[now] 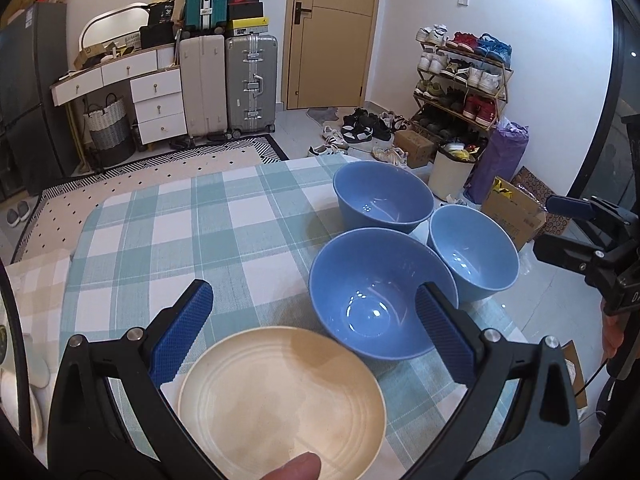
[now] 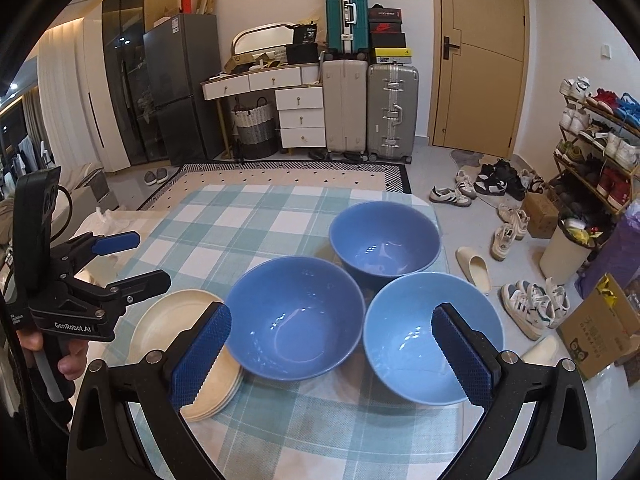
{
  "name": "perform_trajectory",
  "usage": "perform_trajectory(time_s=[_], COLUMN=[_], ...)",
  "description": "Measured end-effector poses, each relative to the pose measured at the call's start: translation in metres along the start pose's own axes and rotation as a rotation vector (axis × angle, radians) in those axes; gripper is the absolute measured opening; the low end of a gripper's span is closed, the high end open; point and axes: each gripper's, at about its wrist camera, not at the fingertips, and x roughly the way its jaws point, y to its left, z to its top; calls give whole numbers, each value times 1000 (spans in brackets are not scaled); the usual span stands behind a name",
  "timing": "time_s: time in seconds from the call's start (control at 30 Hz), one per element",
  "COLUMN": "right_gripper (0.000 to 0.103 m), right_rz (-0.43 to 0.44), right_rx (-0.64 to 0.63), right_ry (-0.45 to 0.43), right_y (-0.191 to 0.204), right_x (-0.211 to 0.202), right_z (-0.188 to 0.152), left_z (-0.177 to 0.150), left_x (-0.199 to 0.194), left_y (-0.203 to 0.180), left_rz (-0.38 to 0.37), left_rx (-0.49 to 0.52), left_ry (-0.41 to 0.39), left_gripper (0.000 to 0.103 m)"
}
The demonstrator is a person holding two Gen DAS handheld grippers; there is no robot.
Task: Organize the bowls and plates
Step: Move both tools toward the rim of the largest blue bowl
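Observation:
Three blue bowls stand upright and close together on the checked tablecloth (image 2: 240,224): a near left bowl (image 2: 294,316) (image 1: 376,300), a far bowl (image 2: 384,242) (image 1: 384,196) and a lighter near right bowl (image 2: 416,340) (image 1: 474,252). A stack of cream plates (image 2: 176,320) (image 1: 280,404) lies left of the bowls. My left gripper (image 1: 316,332) is open and empty, just above the plates. My right gripper (image 2: 332,356) is open and empty, above the two near bowls. Each gripper shows in the other view, the left one (image 2: 132,260) and the right one (image 1: 560,224).
The table ends just right of the bowls, with shoes (image 2: 532,304), a cardboard box (image 2: 600,332) and a bin (image 2: 568,248) on the floor below. Suitcases (image 2: 392,108), drawers (image 2: 300,116) and a door (image 2: 480,52) stand at the far wall.

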Motion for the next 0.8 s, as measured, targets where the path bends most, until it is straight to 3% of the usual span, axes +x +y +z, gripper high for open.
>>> perform_trajectory(time_s=[0.8], right_gripper=[102], right_rz=[-65], right_rx=[101], right_ry=[68], right_y=[-68], right_x=[64], right_z=[45], left_z=[70], left_x=[127], left_y=[-4], left_rz=[-2], left_rx=[-5], left_ry=[101], left_gripper=[101])
